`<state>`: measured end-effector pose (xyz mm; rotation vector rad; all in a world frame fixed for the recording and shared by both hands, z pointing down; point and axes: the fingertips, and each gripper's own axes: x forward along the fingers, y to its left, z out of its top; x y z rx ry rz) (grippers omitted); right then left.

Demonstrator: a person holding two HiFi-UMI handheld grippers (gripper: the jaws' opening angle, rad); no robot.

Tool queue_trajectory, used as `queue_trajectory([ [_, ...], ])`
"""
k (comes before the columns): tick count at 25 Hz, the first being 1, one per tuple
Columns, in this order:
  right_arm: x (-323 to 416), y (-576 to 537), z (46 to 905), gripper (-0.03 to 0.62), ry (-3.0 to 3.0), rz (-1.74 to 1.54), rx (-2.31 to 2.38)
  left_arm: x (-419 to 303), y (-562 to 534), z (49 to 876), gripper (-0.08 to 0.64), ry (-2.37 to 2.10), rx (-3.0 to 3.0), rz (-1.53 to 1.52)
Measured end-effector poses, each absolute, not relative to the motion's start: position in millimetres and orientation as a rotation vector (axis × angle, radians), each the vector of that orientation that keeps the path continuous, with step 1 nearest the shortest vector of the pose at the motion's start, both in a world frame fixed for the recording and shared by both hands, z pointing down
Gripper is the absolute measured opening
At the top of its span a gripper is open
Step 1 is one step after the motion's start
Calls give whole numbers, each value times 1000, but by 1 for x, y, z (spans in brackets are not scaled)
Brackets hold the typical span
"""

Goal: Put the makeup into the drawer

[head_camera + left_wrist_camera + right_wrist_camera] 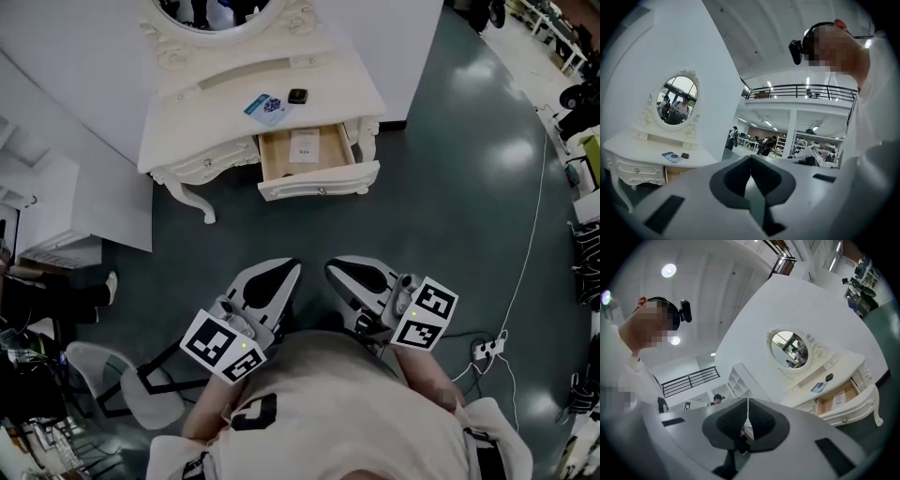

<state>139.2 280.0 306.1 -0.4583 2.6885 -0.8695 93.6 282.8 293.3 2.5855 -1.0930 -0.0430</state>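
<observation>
Facing the open drawer (pixel 319 180) across open floor (pixel 431 197); left tool (pixel 286 272), right tool (pixel 339 270) (empty) closed.

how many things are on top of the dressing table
2: a blue-and-white packet near the front edge of the tabletop, and a small black case just right of it. A white card lies in the open drawer, not counted.

My head camera looks steeply down from above my chest, with the dressing table (pixel 328 89) well ahead, near the top edge. The camera on my left gripper (pixel 750 161) faces roughly level, with the table small at far left. The camera on my right gripper (pixel 747 401) tilts upward, with the table at right. All three views share the table.
</observation>
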Motion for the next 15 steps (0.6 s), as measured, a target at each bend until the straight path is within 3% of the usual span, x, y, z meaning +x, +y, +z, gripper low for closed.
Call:
queue_trajectory([
  [15,87,230,325,28,2819,-896,-541,35,214,300,57,-1053,2566,-149],
])
